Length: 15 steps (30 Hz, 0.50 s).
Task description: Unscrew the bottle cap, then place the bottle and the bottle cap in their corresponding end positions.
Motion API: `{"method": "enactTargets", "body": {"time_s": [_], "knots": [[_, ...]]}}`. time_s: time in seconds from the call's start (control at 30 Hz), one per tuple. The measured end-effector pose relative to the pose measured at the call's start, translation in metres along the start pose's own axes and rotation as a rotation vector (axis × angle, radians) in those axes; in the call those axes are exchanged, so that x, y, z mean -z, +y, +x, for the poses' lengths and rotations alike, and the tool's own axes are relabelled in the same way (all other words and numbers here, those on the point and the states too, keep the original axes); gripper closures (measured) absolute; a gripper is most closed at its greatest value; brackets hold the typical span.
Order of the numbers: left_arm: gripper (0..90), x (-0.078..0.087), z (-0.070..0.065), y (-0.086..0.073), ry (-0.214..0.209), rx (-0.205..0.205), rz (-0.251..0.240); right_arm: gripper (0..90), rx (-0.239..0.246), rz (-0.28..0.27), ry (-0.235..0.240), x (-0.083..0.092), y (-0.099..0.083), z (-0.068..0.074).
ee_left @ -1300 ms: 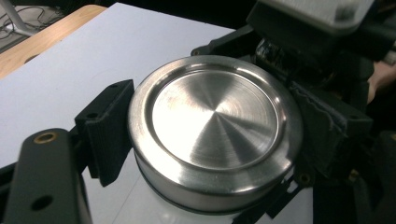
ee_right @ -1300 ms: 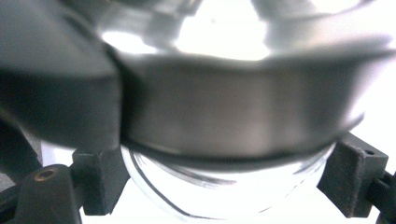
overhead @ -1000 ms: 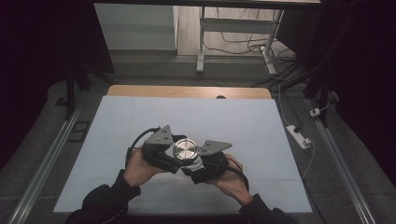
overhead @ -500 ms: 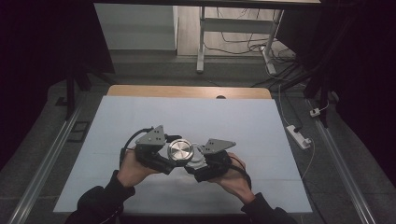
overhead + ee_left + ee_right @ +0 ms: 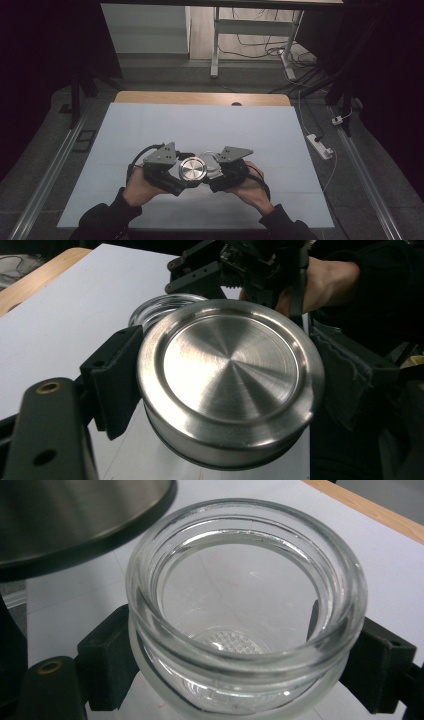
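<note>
Lid off, pinched in left claw just beside jar. Jar clamped at neck by right claw, mouth bare, above table. Left, seemingly: setting lid on and screwing down.

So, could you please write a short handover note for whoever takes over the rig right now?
Left gripper: shut on the steel lid, held above the white table.
Right gripper: shut on the glass jar, below its threaded neck; jar looks empty.
Done: lid is off the jar, just beside its open mouth.
Left: probably set both down, or screw the lid back on; I can't tell which.
</note>
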State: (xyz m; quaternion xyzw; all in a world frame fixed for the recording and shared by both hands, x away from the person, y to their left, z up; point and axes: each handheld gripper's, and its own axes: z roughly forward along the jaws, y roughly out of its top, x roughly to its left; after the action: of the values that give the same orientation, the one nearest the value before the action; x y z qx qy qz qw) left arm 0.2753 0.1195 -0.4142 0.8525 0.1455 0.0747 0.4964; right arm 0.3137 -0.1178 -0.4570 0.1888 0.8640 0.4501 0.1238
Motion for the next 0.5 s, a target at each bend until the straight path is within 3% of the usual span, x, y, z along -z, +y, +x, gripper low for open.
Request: {"method": "enactTargets", "body": {"time_s": [0.5], "knots": [[20.2, -0.003, -0.008, -0.006, -0.03, 0.009, -0.005, 15.0, 0.004, -0.006, -0.016, -0.005, 0.01, -0.015]]}}
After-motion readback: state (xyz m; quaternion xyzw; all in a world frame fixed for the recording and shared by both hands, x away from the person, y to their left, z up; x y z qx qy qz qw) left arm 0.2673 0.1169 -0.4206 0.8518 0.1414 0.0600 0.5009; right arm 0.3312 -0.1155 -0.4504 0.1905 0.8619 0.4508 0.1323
